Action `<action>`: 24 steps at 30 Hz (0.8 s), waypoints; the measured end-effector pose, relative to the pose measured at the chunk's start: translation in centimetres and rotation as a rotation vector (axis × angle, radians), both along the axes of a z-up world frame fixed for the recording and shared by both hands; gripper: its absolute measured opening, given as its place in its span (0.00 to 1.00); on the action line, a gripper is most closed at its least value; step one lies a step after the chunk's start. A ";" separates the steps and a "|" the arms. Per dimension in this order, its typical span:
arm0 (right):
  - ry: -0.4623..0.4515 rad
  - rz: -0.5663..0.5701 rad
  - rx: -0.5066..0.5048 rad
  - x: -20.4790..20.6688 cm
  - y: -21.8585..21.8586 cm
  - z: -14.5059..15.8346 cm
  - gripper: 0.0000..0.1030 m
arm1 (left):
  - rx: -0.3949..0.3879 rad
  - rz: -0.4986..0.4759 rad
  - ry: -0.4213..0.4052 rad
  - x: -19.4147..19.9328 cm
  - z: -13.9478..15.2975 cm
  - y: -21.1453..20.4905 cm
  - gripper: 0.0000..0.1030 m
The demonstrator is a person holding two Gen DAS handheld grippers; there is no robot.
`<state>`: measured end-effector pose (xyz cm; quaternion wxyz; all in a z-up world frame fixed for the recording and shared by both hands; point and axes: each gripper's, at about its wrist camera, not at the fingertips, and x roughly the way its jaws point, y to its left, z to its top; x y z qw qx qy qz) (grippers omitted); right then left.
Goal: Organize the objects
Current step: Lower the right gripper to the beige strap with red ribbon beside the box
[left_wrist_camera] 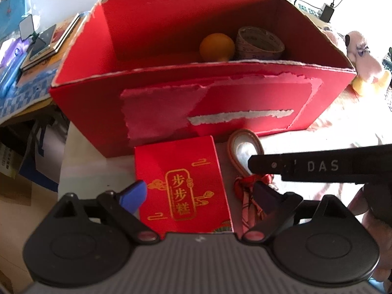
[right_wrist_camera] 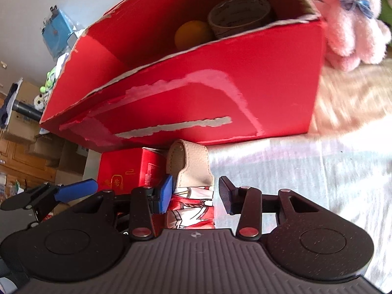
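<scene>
Both tools gape: left (left_wrist_camera: 199,193) over red packet (left_wrist_camera: 182,186) (right (right_wrist_camera: 194,193) seemingly astride strap (right_wrist_camera: 189,164)).

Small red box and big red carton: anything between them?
No. In the left wrist view the small red box lies right before the big red carton wall; no object shows between.

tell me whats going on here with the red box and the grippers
A person with a gripper in each hand is tidying things into a big open red box, which already holds an orange and a tape roll. The left gripper is open over a small red packet lying in front of the box. The right gripper is open around a beige keychain pouch beside it. Nothing is gripped yet.
</scene>
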<state>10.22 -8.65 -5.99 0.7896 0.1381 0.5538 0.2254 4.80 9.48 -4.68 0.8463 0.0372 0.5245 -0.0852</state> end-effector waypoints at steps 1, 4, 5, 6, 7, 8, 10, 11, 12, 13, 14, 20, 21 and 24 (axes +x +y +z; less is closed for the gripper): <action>0.003 -0.007 0.006 0.0 -0.3 -0.1 0.43 | 0.002 -0.004 0.001 0.0 0.0 -0.1 0.91; 0.006 -0.022 0.017 -0.2 -0.8 -0.1 0.44 | 0.002 -0.020 0.001 0.0 0.1 -0.6 0.91; 0.006 -0.027 0.018 -0.3 -1.0 -0.1 0.44 | 0.003 -0.026 0.001 0.0 0.1 -0.8 0.91; 0.006 -0.033 0.020 -0.4 -1.3 -0.1 0.44 | 0.003 -0.033 0.001 0.0 0.1 -1.0 0.91; 0.006 -0.040 0.023 -0.4 -1.5 -0.1 0.44 | 0.002 -0.041 0.001 0.0 0.0 -1.3 0.91; 0.007 -0.049 0.025 -0.5 -1.8 -0.1 0.44 | 0.003 -0.048 0.002 0.0 0.0 -1.5 0.91; 0.009 -0.067 0.029 -0.4 -2.0 0.0 0.44 | 0.004 -0.065 0.004 0.1 0.0 -1.9 0.91; 0.010 -0.077 0.031 -0.5 -2.3 0.0 0.44 | 0.004 -0.073 0.004 0.1 0.0 -2.1 0.91; 0.011 -0.086 0.032 -0.5 -2.4 0.0 0.43 | 0.003 -0.081 0.005 0.1 0.0 -2.3 0.91; 0.012 -0.095 0.032 -0.6 -2.7 -0.1 0.43 | 0.002 -0.089 0.006 0.1 0.0 -2.5 0.91; 0.013 -0.105 0.033 -0.7 -3.0 -0.1 0.44 | 0.000 -0.097 0.006 0.1 0.0 -2.7 0.91; 0.015 -0.153 0.031 -0.9 -4.3 -0.2 0.44 | -0.021 -0.152 0.018 0.3 -0.2 -4.2 0.91; 0.015 -0.160 0.029 -0.9 -4.4 -0.3 0.44 | -0.026 -0.163 0.022 0.3 -0.2 -4.4 0.91; 0.021 -0.185 0.024 -0.9 -5.0 -0.5 0.44 | -0.031 -0.191 0.019 0.3 -0.3 -5.1 0.91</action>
